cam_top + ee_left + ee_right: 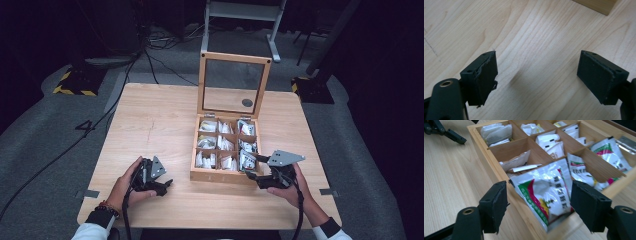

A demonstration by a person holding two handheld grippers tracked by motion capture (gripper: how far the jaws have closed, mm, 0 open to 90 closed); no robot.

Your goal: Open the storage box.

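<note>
Nearest the person, the left gripper (pixel 159 186) rests low over the bare light-wood table (pixel 150 125), well to the left of the open wooden compartment box (pixel 216 175); in the left gripper view its black pads (pixel 483 75) stand wide apart with only wood grain between them, and a corner of the box shows at the top. It holds nothing and looks to be waiting. The right gripper (pixel 256 168) sits at the box's near right corner, held level in the right hand (pixel 295 192) and pointing in over the front wall. In the right gripper view its jaws gape wide on either side of a white sachet printed in green and red (pixel 544 195), which leans in the near right compartment of the box; the pads do not yet press on it. The step in hand seems to be the reach for that sachet. The next move would call for easing forward and down past the rim, then closing on the packet's top edge without catching the divider. Farther into the box, other compartments hold white paper tea bags (pixel 549 143), and at the far side its glass-paned lid (pixel 234 82) stands upright.
</note>
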